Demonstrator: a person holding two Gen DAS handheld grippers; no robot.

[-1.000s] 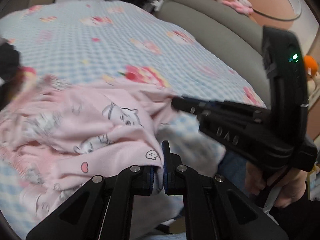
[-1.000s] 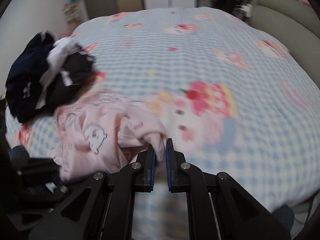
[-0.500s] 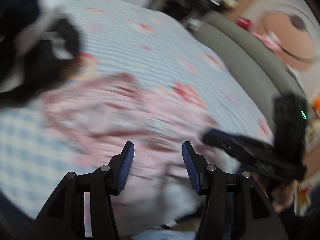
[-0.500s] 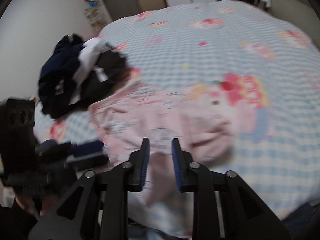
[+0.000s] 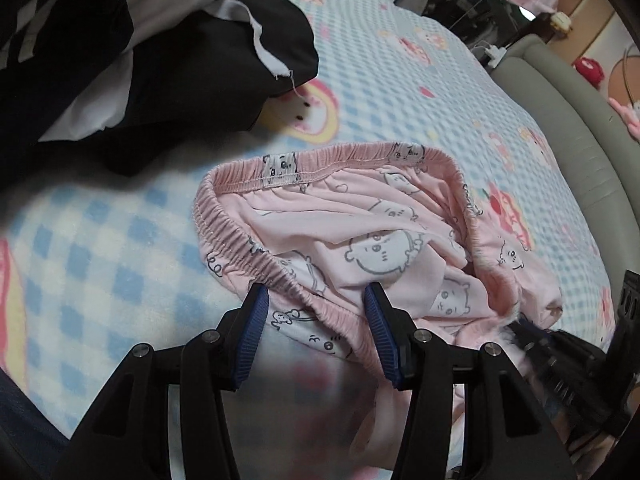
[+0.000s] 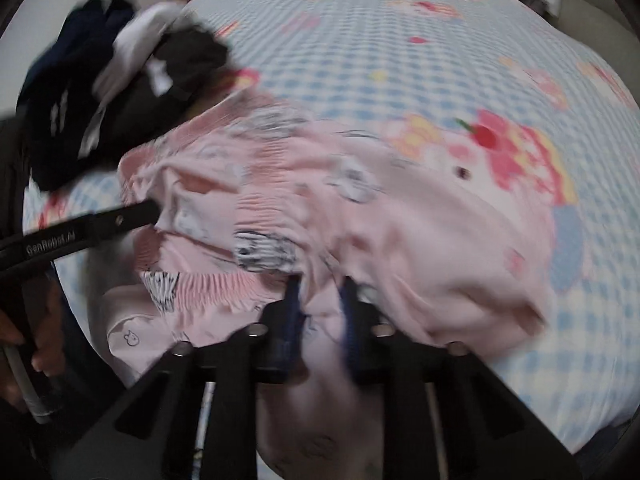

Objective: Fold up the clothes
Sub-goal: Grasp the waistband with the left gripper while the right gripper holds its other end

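The pink cotton pyjama bottoms printed with little cartoon animals (image 5: 360,236) lie crumpled on the blue-and-white checked bed blanket with pink character prints (image 5: 120,264), waistband gaping, near the bed's front edge. The left gripper (image 5: 314,322) has its fingers spread wide either side of the gathered elastic waistband (image 5: 240,236), grasping nothing. The right gripper (image 6: 320,312) is blurred; its fingers stand slightly parted with pink cloth between them, and whether they pinch it I cannot tell. My reading is that the step is taking hold of the waistband to spread the garment flat; the left fingers need to close on the elastic. A heap of black, navy and white clothes (image 5: 120,60) sits just beside the bottoms. A grey padded headboard (image 5: 576,128) borders the bed
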